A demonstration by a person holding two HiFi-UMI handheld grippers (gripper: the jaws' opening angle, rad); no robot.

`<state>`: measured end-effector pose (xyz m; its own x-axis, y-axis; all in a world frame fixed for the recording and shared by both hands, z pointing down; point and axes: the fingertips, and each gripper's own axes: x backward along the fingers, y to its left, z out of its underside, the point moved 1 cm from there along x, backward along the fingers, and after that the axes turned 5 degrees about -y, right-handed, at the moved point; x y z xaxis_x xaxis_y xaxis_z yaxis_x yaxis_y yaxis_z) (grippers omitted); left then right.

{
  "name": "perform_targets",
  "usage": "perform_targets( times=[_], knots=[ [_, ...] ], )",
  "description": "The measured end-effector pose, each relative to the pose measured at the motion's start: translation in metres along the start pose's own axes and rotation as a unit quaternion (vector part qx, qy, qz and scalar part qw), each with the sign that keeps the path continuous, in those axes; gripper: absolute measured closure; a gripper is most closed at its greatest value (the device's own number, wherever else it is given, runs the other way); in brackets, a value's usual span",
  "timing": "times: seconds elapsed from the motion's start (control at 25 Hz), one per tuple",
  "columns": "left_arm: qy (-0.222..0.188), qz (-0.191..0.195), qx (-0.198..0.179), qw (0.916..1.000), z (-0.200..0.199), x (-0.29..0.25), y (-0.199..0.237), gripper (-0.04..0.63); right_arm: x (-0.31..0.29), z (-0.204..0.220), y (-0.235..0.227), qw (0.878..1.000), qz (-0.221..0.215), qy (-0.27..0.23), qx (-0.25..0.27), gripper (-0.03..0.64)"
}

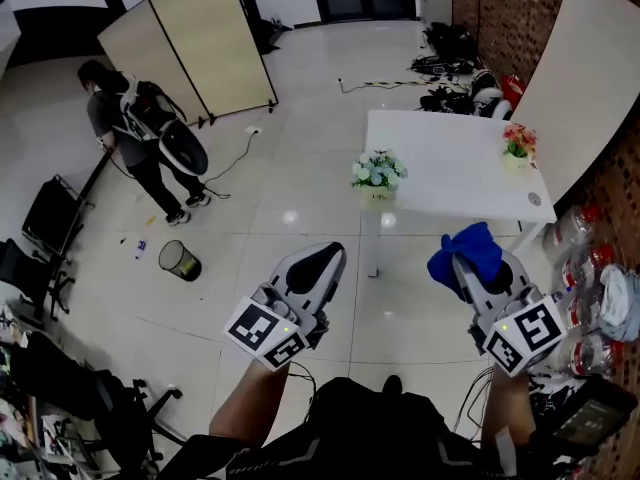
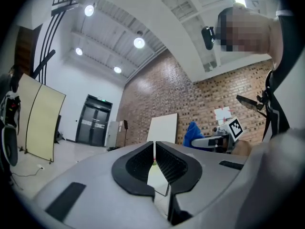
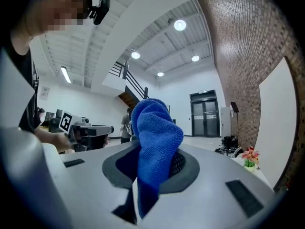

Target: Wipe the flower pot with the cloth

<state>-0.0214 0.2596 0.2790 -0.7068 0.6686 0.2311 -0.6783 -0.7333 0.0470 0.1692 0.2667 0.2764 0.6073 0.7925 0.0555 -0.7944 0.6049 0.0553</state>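
Note:
A blue cloth [image 1: 468, 252] is bunched between the jaws of my right gripper [image 1: 470, 264], which is shut on it; the cloth [image 3: 153, 142] fills the middle of the right gripper view. My left gripper [image 1: 322, 264] is shut and holds nothing, its jaws meeting in a thin line in the left gripper view [image 2: 155, 156]. Both grippers are held up in the air, short of a white table [image 1: 440, 183]. Two small flower pots stand on that table: one with white flowers [image 1: 377, 176] at the near left corner, one with red flowers [image 1: 518, 146] at the right side, which also shows small in the right gripper view [image 3: 249, 158].
A person with a backpack [image 1: 140, 133] stands on the tiled floor at the left, near a folding screen [image 1: 195, 38] and a black bin [image 1: 179, 260]. Bags and gear [image 1: 455, 68] lie beyond the table. A brick wall runs along the right, with plastic jars [image 1: 590, 298] at its foot.

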Motion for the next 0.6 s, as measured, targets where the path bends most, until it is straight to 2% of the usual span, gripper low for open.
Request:
perform_targets(
  times=[0.12, 0.24, 0.36, 0.6],
  knots=[
    [0.007, -0.009, -0.003, 0.9999, 0.007, -0.03, 0.024, 0.591, -0.028, 0.008, -0.032, 1.0, -0.001, 0.0, -0.014, 0.546],
    [0.023, 0.001, -0.014, 0.9996, 0.024, -0.055, 0.049, 0.591, -0.057, 0.018, -0.056, 1.0, -0.001, -0.002, -0.019, 0.547],
    [0.03, 0.009, -0.005, 0.9995, 0.045, -0.082, 0.085, 0.587, -0.093, 0.03, -0.081, 1.0, 0.006, -0.003, -0.02, 0.547],
    [0.046, 0.054, -0.002, 0.9975, 0.064, -0.125, 0.168, 0.505, -0.172, 0.03, -0.115, 0.999, 0.04, 0.002, -0.016, 0.547]
  ],
)
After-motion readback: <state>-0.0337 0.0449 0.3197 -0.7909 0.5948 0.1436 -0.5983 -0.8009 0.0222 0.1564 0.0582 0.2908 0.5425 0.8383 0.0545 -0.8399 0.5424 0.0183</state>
